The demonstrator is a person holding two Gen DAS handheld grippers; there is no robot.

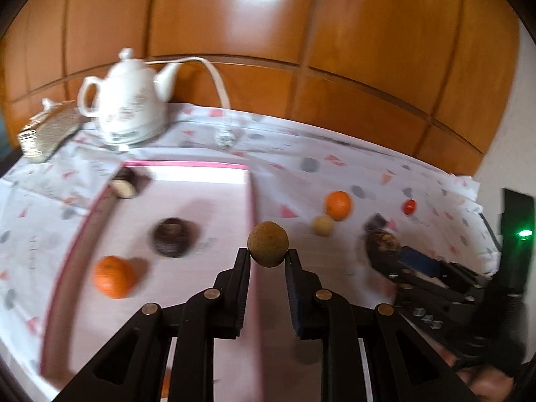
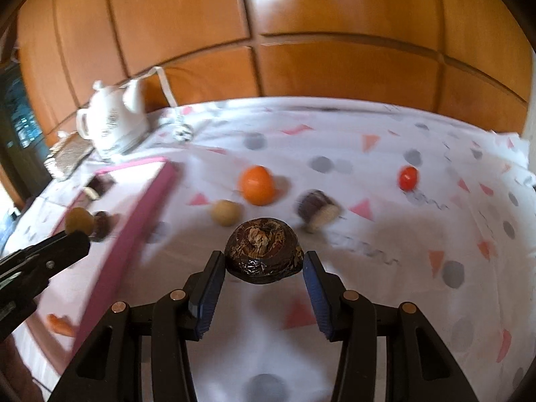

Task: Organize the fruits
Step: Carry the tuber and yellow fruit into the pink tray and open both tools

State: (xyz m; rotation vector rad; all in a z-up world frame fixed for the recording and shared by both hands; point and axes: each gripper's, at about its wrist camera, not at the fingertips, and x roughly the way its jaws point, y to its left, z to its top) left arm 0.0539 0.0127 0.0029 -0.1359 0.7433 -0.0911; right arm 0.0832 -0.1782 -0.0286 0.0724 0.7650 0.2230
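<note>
Both grippers are loaded. Your left gripper (image 1: 268,254) is clamped on a small round tan fruit (image 1: 268,244), held just above the right rim of the pink tray (image 1: 253,201). Your right gripper (image 2: 264,261) is pinched on a dark, wrinkled brown fruit (image 2: 264,254), held over the patterned cloth (image 2: 385,234) to the right of the tray.

Carry the tan fruit left across the rim and pick a bare patch inside the tray, clear of the orange (image 1: 114,276) and the dark chocolate-coloured piece (image 1: 172,237) already lying there. Lower it until it touches the tray floor before you part the fingers; it looks round enough to roll if dropped. Bring the right gripper in only after the left has left the tray, so the two tools do not meet over the rim. Outside the tray, to its right, an orange (image 2: 257,185), a pale round fruit (image 2: 225,212), a dark cut piece (image 2: 315,210) and a small red tomato (image 2: 408,178) wait on the cloth.
</note>
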